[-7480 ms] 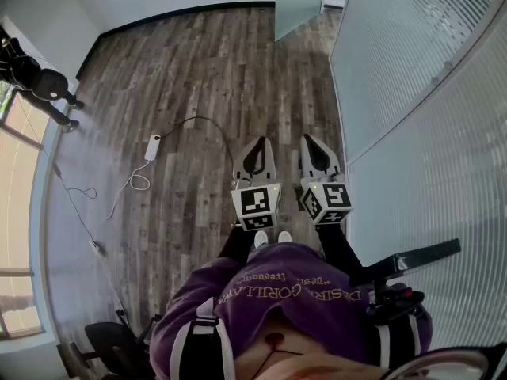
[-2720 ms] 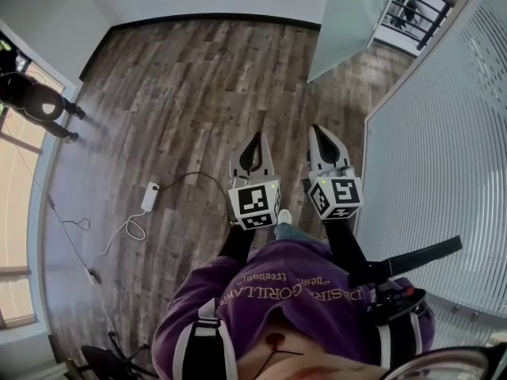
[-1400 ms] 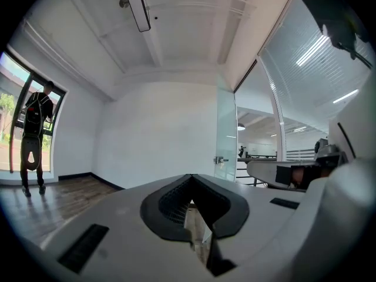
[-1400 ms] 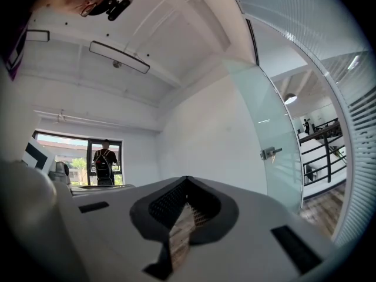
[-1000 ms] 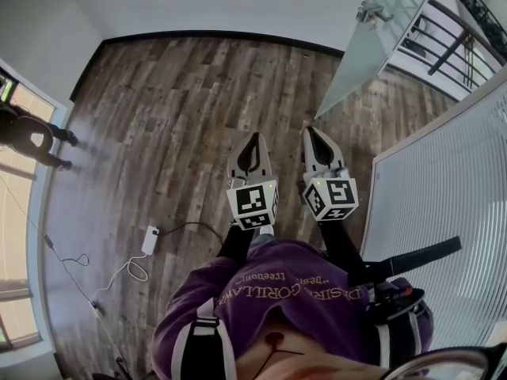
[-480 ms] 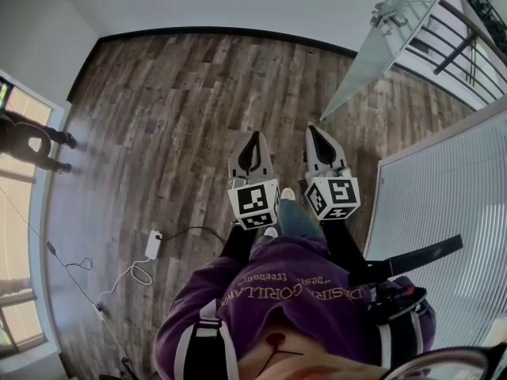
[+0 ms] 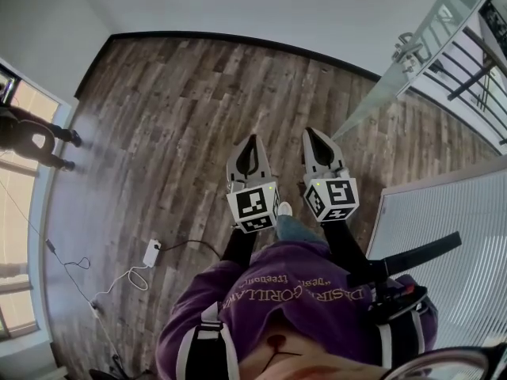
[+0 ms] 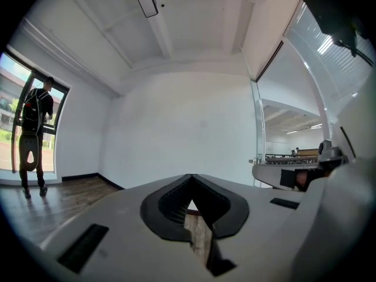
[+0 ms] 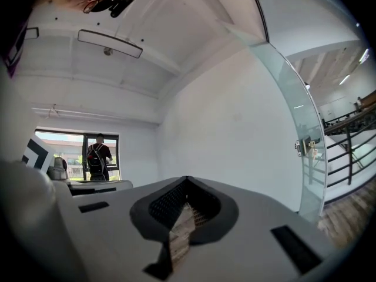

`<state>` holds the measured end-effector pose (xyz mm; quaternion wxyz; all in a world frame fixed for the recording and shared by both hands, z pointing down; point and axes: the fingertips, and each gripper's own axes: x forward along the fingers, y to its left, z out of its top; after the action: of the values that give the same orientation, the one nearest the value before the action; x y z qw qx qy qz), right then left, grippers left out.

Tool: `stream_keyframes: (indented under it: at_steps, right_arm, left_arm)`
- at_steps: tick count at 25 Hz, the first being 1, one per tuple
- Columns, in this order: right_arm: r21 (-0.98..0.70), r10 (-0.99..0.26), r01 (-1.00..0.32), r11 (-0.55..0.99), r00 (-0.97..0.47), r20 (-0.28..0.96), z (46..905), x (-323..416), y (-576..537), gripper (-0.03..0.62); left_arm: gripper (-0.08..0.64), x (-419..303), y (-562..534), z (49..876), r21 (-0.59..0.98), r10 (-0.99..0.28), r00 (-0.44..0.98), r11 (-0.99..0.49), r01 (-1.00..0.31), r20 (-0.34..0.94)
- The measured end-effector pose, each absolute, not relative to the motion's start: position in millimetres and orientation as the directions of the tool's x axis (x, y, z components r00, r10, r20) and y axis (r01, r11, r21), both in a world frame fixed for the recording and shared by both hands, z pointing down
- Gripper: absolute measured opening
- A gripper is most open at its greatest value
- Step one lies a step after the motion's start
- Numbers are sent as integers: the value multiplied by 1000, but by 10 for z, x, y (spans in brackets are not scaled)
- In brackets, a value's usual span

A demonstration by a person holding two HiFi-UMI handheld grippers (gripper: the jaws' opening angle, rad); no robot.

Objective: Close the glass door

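Nearest the wearer, above the dark wood-plank floor (image 7: 182,109), the grey two-jaw left gripper (image 7: 251,139) and the matching right gripper (image 7: 310,132) are held side by side. Both have their jaws together with nothing between them, evidently carried in transit, not at work. Far right, the clear frameless glass door (image 7: 396,74) stands swung open, well apart from both. Its metal handle (image 7: 406,47) is untouched.

Wood-plank floor (image 7: 174,109) meets white walls (image 7: 238,2), with a bright window (image 7: 20,212) at left.
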<state>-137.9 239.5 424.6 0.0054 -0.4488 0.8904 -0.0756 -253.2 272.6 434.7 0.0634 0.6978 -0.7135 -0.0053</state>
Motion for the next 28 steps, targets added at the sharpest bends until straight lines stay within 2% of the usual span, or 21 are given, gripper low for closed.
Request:
stream_keyframes:
  at_steps: [13, 22, 28]
  right_arm:
    - [-137, -770, -769, 624, -635, 58, 4200, -1300, 1235, -11]
    - [-140, -766, -765, 629, -640, 53, 4227, -1483, 822, -11]
    - [-150, -792, -786, 600, -610, 28, 4160, -1708, 392, -11]
  left_arm:
    - [2, -2327, 1567, 4259, 93, -998, -20, 27, -995, 68]
    - [2, -2553, 1179, 4302, 88, -996, -42, 49, -995, 75]
    - [2, -2776, 729, 4195, 106, -998, 5, 1, -994, 59]
